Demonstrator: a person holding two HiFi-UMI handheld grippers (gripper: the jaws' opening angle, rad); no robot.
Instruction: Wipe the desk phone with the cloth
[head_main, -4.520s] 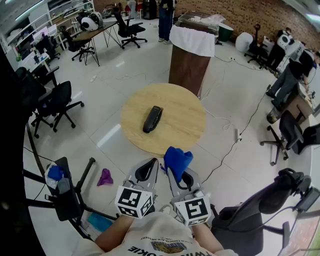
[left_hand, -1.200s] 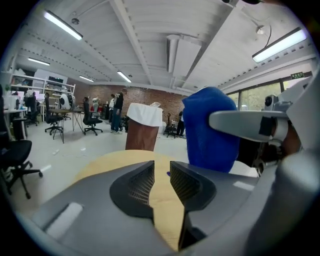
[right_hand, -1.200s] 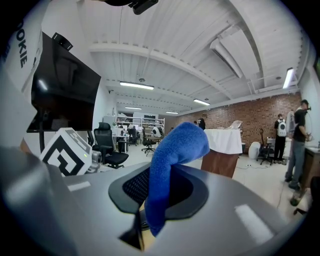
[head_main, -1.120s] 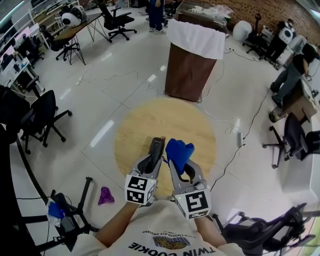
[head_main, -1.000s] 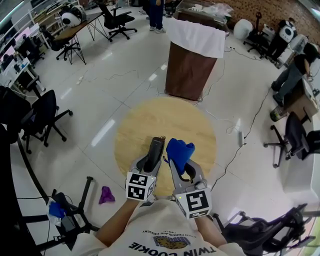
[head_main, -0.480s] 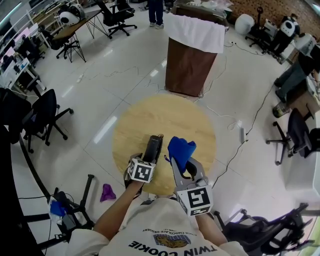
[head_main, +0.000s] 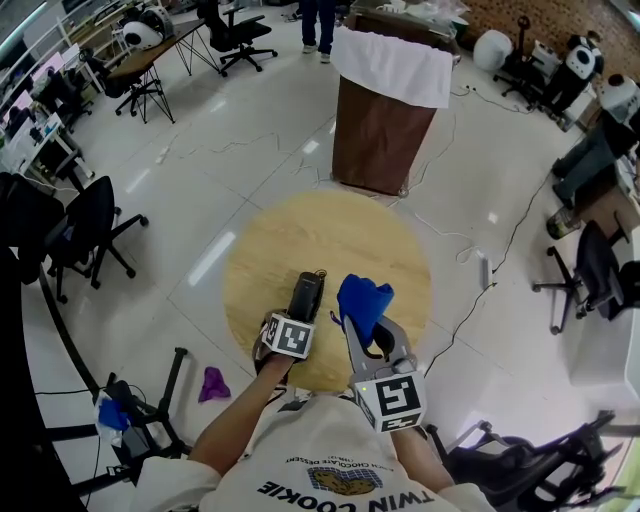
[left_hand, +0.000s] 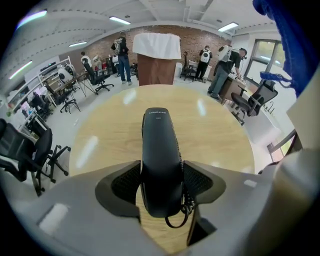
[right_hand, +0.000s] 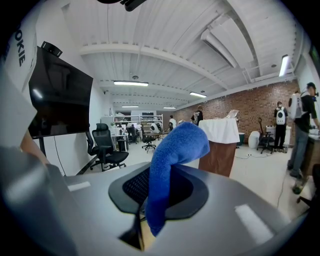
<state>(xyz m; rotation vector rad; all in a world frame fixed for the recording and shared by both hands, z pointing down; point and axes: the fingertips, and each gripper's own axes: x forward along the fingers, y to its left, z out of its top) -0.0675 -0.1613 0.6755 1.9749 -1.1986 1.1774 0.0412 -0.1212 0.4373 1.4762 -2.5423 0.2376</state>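
Down over the black desk phone handset (head_main: 306, 292) has come the left gripper (head_main: 295, 316), which a second ago hung higher and flatter above the near edge of the round light-wood counter (head_main: 330, 225); it now points steeply downward, its marker cube tipped toward the camera. Its jaws have just been opening, and in the left gripper view they stand apart with the near end of the handset (left_hand: 161, 155) lying between them, each dark ribbed pad close beside one flank; whether the pads press on it cannot be made out. A loop of black cord curls out beneath that near end. The handset lies flat on the counter (left_hand: 215, 125), lengthwise away from the person, left of centre on the near half.

Just to the right, the right gripper (head_main: 362, 332) is held nearly level, clear of the handset. Its jaws are closed on a blue terry cloth (right_hand: 170, 155), which sticks up from between the pads and folds over at the top (head_main: 363, 298). Beyond the counter stands a brown lectern draped in white fabric (head_main: 385, 110).
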